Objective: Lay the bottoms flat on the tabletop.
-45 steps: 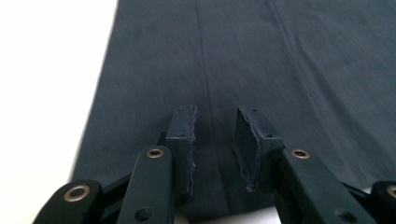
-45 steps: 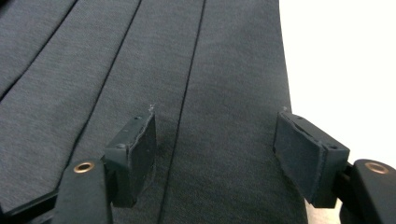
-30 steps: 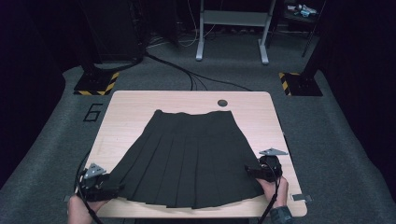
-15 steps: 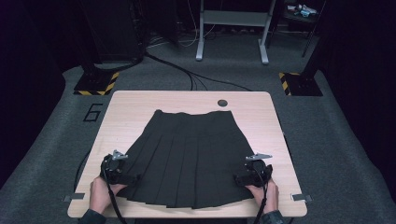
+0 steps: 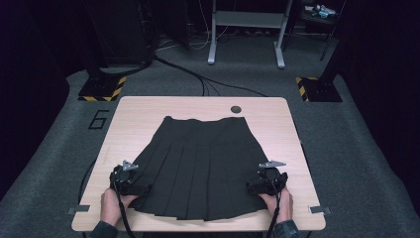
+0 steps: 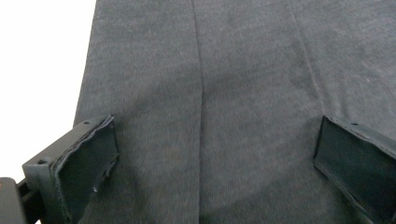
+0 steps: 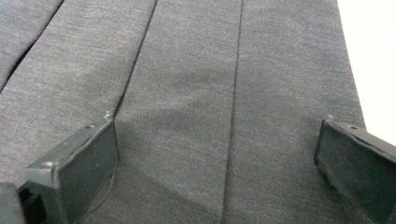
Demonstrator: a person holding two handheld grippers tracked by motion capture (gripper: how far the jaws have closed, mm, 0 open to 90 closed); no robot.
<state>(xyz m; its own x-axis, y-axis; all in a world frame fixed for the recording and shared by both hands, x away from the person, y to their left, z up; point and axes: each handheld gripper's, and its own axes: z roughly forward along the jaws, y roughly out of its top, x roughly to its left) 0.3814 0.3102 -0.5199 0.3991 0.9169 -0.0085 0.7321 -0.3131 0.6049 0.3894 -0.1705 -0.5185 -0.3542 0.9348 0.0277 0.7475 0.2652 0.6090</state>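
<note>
High view shows the pleated skirt (image 5: 198, 163) flat on the table (image 5: 143, 109), its hem corners under the released left gripper (image 5: 141, 191) and right gripper (image 5: 252, 187), whose jaws have just been opening.

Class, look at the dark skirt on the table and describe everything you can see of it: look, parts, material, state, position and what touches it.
The skirt is dark grey to black, pleated, of matte woven-looking cloth. It lies flat and spread on the light wooden table, narrow waistband at the far side, wide hem toward the person. The left gripper and right gripper, both open, sit over its two near corners; whether their jaws touch the cloth I cannot tell.
</note>
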